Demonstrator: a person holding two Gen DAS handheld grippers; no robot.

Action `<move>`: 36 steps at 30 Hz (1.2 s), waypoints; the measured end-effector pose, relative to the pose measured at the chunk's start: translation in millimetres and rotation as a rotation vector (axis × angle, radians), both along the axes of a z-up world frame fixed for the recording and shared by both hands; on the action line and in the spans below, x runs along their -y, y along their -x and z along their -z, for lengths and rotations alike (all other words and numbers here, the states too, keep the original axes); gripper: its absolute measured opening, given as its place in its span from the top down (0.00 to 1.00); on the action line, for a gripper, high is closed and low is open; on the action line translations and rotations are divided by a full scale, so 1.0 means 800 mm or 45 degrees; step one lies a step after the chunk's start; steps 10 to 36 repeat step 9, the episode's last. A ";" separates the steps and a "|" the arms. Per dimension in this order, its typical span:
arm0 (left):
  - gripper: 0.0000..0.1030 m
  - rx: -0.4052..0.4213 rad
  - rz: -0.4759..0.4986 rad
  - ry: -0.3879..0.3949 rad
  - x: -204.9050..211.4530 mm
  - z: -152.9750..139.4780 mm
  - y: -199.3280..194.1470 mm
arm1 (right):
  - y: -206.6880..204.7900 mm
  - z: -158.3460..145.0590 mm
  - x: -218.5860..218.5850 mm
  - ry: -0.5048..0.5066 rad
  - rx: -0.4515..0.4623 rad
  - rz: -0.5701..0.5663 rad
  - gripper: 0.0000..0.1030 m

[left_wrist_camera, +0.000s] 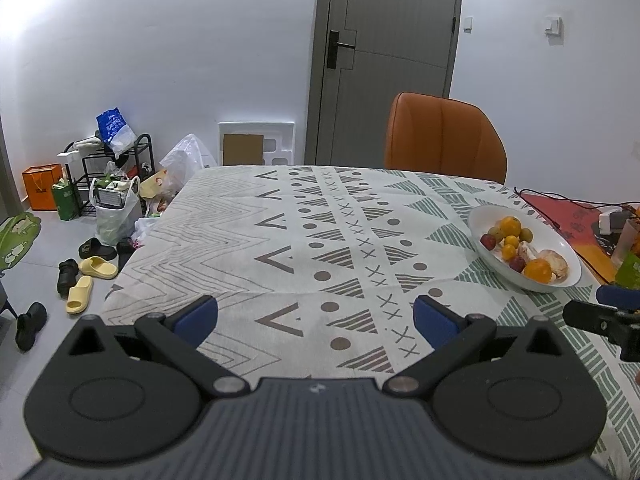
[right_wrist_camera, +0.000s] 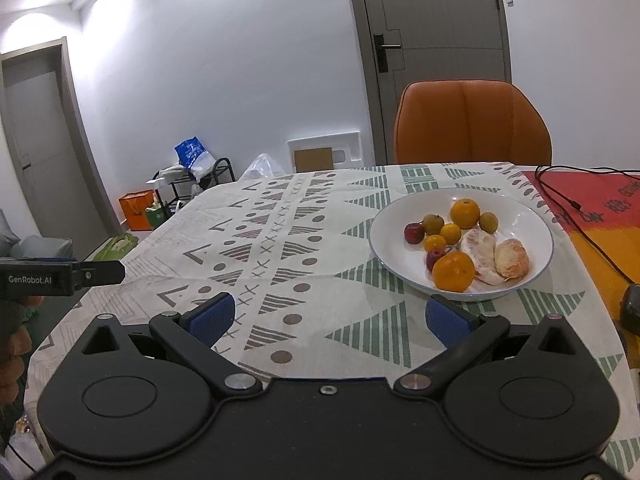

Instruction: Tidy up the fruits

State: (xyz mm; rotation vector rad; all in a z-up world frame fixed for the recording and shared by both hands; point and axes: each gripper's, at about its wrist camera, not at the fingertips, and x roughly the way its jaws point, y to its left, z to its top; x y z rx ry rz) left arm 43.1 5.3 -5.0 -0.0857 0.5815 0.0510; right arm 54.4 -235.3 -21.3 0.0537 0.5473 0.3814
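One white bowl (right_wrist_camera: 536,216) on the table (right_wrist_camera: 320,280), just ahead-right of the right gripper (right_wrist_camera: 338,318): oranges (right_wrist_camera: 453,271), small plums, peeled citrus segments (right_wrist_camera: 480,254). Left gripper (left_wrist_camera: 316,316) well to its left. Both grippers spread apart, empty. Items at the table's right edge cut off.

Location is a home dining area: patterned tablecloth (left_wrist_camera: 280,240) directly ahead, orange chair (left_wrist_camera: 444,138) beyond it, shoe rack (left_wrist_camera: 116,168) and slippers (left_wrist_camera: 90,276) on the floor at left.
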 end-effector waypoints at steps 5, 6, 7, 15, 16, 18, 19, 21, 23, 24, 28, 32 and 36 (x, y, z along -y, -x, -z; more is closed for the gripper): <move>0.00 -0.012 0.011 -0.009 0.000 0.000 -0.007 | -0.006 0.002 0.004 -0.009 -0.005 0.016 0.00; 0.00 -0.013 0.013 -0.011 0.000 0.000 -0.009 | -0.007 0.002 0.005 -0.010 -0.006 0.020 0.00; 0.00 -0.013 0.016 -0.012 0.001 0.000 -0.011 | -0.008 0.003 0.006 -0.011 -0.007 0.022 0.00; 0.00 -0.013 0.023 -0.014 0.003 -0.001 -0.016 | -0.011 0.005 0.008 -0.012 -0.012 0.029 0.00; 0.00 -0.013 0.023 -0.014 0.003 -0.001 -0.016 | -0.011 0.005 0.008 -0.012 -0.012 0.029 0.00; 0.00 -0.013 0.023 -0.014 0.003 -0.001 -0.016 | -0.011 0.005 0.008 -0.012 -0.012 0.029 0.00; 0.00 -0.013 0.023 -0.014 0.003 -0.001 -0.016 | -0.011 0.005 0.008 -0.012 -0.012 0.029 0.00; 0.00 -0.013 0.023 -0.014 0.003 -0.001 -0.016 | -0.011 0.005 0.008 -0.012 -0.012 0.029 0.00; 0.00 -0.013 0.023 -0.014 0.003 -0.001 -0.016 | -0.011 0.005 0.008 -0.012 -0.012 0.029 0.00; 0.00 -0.013 0.023 -0.014 0.003 -0.001 -0.016 | -0.011 0.005 0.008 -0.012 -0.012 0.029 0.00; 0.00 -0.013 0.023 -0.014 0.003 -0.001 -0.016 | -0.011 0.005 0.008 -0.012 -0.012 0.029 0.00; 0.00 -0.013 0.023 -0.014 0.003 -0.001 -0.016 | -0.011 0.005 0.008 -0.012 -0.012 0.029 0.00; 0.00 -0.013 0.023 -0.014 0.003 -0.001 -0.016 | -0.011 0.005 0.008 -0.012 -0.012 0.029 0.00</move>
